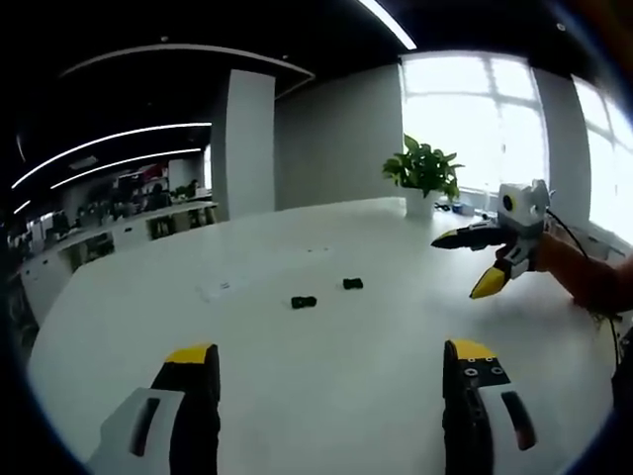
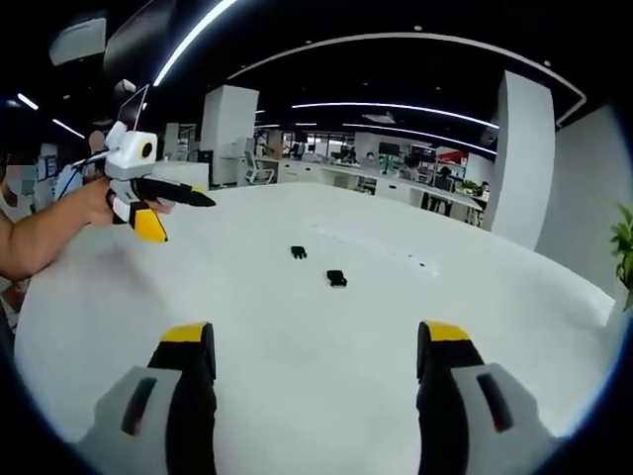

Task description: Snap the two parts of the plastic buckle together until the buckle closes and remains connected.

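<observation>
Two small black buckle parts lie apart on the white table [image 1: 109, 327]. In the left gripper view one buckle part [image 1: 304, 302] is closer to me and the other buckle part [image 1: 353, 284] sits just beyond it to the right. In the right gripper view the nearer buckle part [image 2: 336, 278] and the farther buckle part [image 2: 299, 251] rest mid-table. My left gripper [image 1: 331, 356] hovers open well short of them, and shows as the left gripper [image 2: 183, 218] held up at the left. My right gripper [image 2: 316, 336] is open too, and the right gripper [image 1: 465, 265] enters from the right, above the table.
A potted plant [image 1: 423, 173] stands at the table's far edge by bright windows. A white pillar [image 1: 247, 139] and office desks lie beyond the table. A person's forearm [image 2: 40, 237] reaches in from the left. The round table [image 2: 297, 396] has wide bare room around the parts.
</observation>
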